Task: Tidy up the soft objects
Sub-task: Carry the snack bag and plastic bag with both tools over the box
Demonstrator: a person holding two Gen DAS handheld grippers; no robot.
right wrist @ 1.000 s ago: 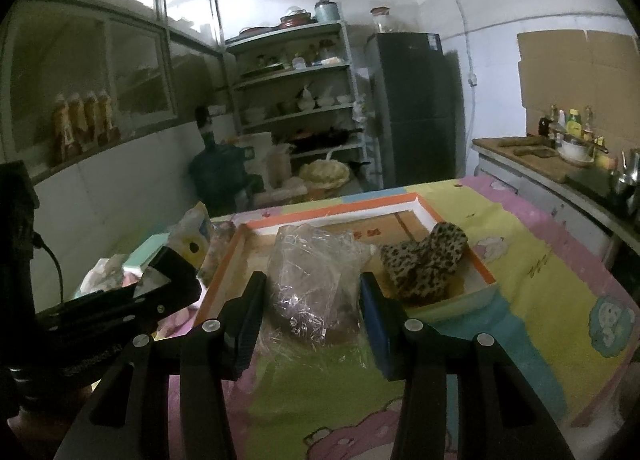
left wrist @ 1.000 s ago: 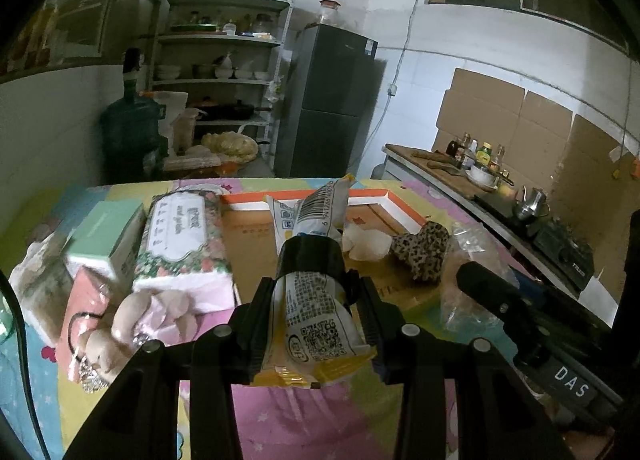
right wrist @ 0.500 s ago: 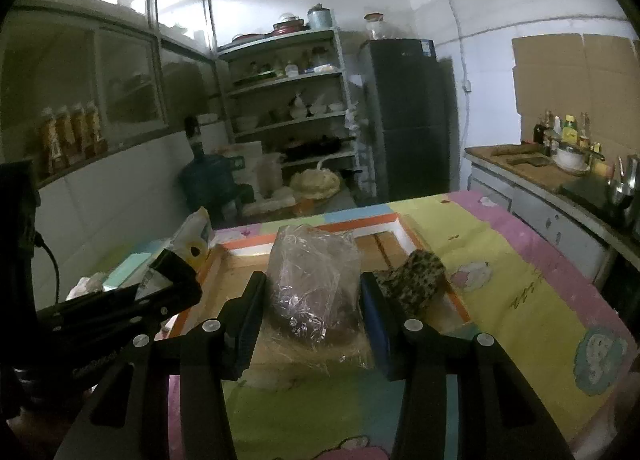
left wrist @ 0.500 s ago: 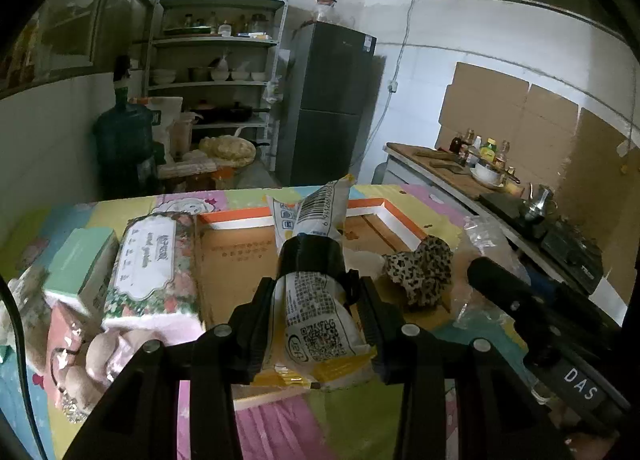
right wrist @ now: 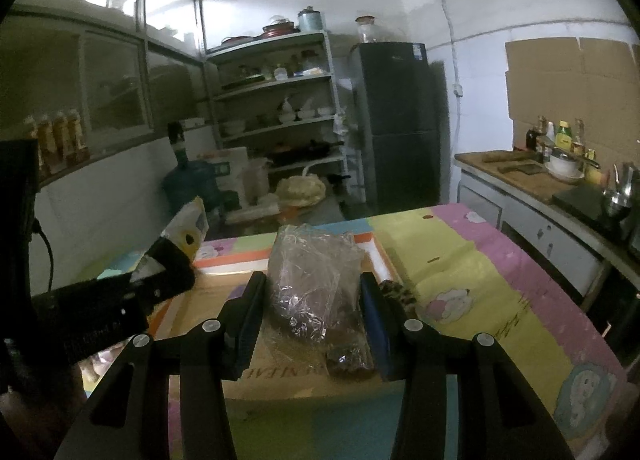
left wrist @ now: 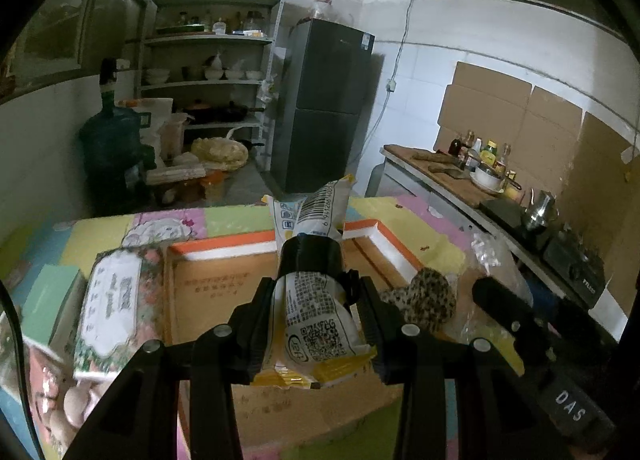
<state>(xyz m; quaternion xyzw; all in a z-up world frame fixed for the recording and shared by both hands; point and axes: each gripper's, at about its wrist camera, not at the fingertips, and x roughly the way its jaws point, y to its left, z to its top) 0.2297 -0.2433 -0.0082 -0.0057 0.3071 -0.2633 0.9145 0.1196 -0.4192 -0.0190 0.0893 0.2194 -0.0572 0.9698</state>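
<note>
Snack packet (left wrist: 316, 316): pinched upright in left hand-held gripper (left wrist: 316, 324), above cardboard tray (left wrist: 224, 280). Clear plastic bag (right wrist: 316, 284): pinched in right hand-held gripper (right wrist: 314, 316). Leopard-print pouch (left wrist: 430, 296): just right of left hand-held gripper.

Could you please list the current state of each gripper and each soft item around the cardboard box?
left gripper: shut on the snack packet, held over the box.
right gripper: shut on the clear plastic bag.
cardboard box: open, lying on the table.
leopard-print item: resting in the box.
tissue pack: lying beside the box.
</note>
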